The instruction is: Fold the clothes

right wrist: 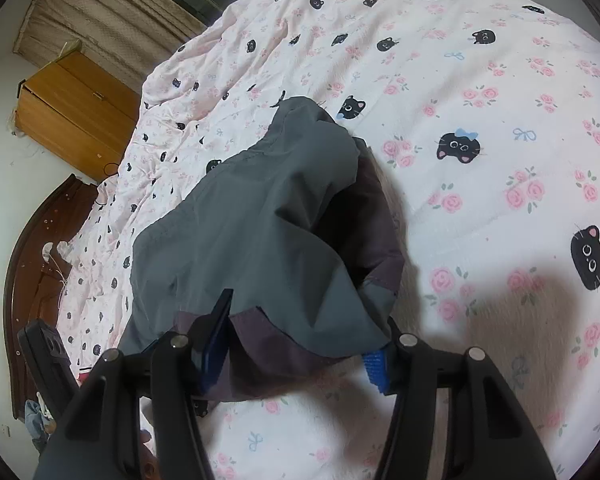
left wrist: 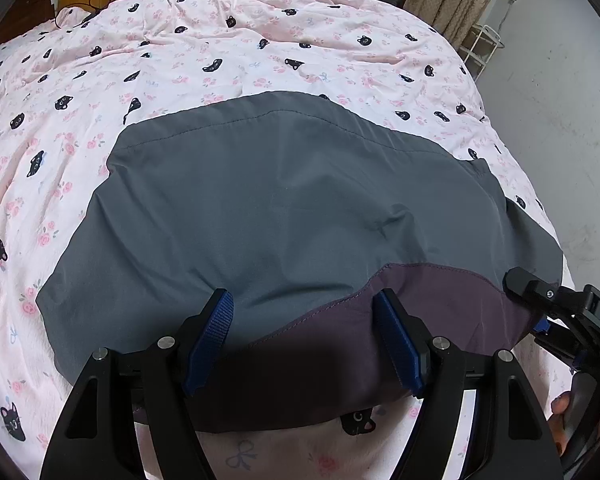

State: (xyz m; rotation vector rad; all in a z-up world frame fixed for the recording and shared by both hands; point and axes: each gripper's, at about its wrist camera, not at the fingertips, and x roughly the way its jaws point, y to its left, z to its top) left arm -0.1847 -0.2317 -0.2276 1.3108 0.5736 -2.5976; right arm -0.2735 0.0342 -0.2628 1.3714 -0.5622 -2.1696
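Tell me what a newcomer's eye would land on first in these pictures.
A grey garment with a purple band along its near edge lies across a bed, on a pink bedspread printed with black cat faces and roses. The left gripper hangs open over the near hem, and the right gripper has that hem between its fingers. A wooden cabinet stands beyond the bed.

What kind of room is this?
Most likely a bedroom: a bed under a pink cat-and-rose print quilt, a dark carved wooden headboard, and a brown wooden cabinet beside beige curtains.
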